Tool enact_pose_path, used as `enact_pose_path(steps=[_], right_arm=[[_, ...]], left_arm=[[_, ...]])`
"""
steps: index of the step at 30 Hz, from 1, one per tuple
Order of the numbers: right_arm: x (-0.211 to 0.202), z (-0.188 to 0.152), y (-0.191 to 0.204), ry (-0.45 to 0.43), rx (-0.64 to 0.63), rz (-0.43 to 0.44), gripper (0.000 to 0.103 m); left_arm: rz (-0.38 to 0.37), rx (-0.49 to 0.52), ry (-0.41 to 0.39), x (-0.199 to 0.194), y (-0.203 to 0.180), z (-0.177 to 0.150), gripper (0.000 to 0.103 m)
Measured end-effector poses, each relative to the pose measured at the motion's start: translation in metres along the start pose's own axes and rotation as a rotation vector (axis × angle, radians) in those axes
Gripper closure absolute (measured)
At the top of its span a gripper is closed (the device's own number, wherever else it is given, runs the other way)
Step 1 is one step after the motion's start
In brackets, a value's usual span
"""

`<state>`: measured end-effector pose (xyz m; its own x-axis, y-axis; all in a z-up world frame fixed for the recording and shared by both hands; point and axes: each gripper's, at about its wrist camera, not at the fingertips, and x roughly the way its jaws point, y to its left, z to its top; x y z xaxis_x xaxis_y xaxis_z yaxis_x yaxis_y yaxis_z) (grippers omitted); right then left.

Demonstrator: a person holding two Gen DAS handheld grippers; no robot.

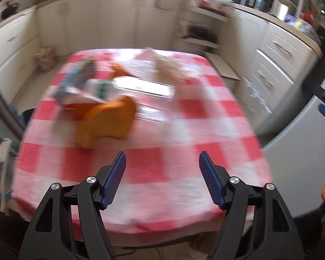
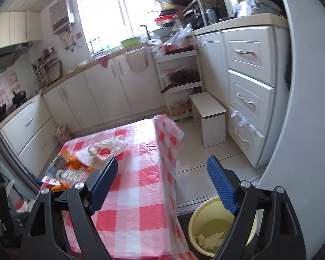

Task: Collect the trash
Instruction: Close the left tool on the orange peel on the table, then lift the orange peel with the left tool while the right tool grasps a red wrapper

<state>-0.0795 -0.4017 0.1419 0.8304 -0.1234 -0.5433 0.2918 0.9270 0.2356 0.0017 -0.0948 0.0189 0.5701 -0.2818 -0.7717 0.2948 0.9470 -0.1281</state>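
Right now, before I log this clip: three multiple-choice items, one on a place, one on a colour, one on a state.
1. The yellow bin stands:
A. on the floor beside the table
B. on the table
C. on the counter

2. The tablecloth is checked:
A. blue and white
B. red and white
C. green and yellow

3. The right gripper is:
A. shut on a bottle
B. shut, empty
C. open, empty

Key: A, it sits low by the table's edge; B, red and white squares; C, pads stand apart with nothing between them.

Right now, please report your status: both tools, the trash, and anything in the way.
Left tool open, empty. Right tool open, empty. Trash heaped at table's far left; some paper already in yellow bucket. Nothing in the way.
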Motion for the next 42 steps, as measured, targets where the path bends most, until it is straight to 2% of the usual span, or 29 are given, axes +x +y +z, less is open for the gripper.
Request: enact_pose_path(steps=[7,14,18,19,20,21,22,28,35,42], right_arm=[[0.025,-0.011,0.038,0.069,-0.076,0.045,0.020],[0.045,-0.023,0.071,0.127,-0.134,0.081,0.020],[0.055,-0.029,0.086,0.153,-0.165,0.099,0.019],[0.058,-0.030,0.088,0.161,-0.168,0.104,0.019],[0.060,-0.030,0.090,0.168,-0.169,0.109,0.019],[0.062,-0.031,0.093,0.174,-0.169,0.114,0.019],[0.066,-0.031,0.096,0.182,-0.171,0.119,0.019],[0.078,-0.034,0.124,0.209,-0.205,0.173,0.019],[0.093,-0.054,0.181,0.253,-0.351,0.248,0.019],[0.109,-0.085,0.257,0.281,-0.574,0.353,0.019]], left_arm=[[0.187,0.000,-0.001,0.014,0.056,0.014,0.036],[0.232,-0.018,0.059,0.053,0.081,0.024,0.036],[0.209,-0.003,0.069,0.068,0.076,0.027,0.039],[0.194,-0.001,0.073,0.071,0.075,0.028,0.054],[0.177,0.001,0.084,0.074,0.073,0.028,0.078],[0.155,0.001,0.109,0.077,0.071,0.027,0.085],[0.146,-0.002,0.115,0.078,0.071,0.027,0.088],[0.048,-0.070,0.138,0.057,0.086,0.023,0.089],[0.054,-0.115,0.180,0.033,0.116,-0.003,0.090],[0.053,-0.137,0.208,0.027,0.130,-0.020,0.089]])
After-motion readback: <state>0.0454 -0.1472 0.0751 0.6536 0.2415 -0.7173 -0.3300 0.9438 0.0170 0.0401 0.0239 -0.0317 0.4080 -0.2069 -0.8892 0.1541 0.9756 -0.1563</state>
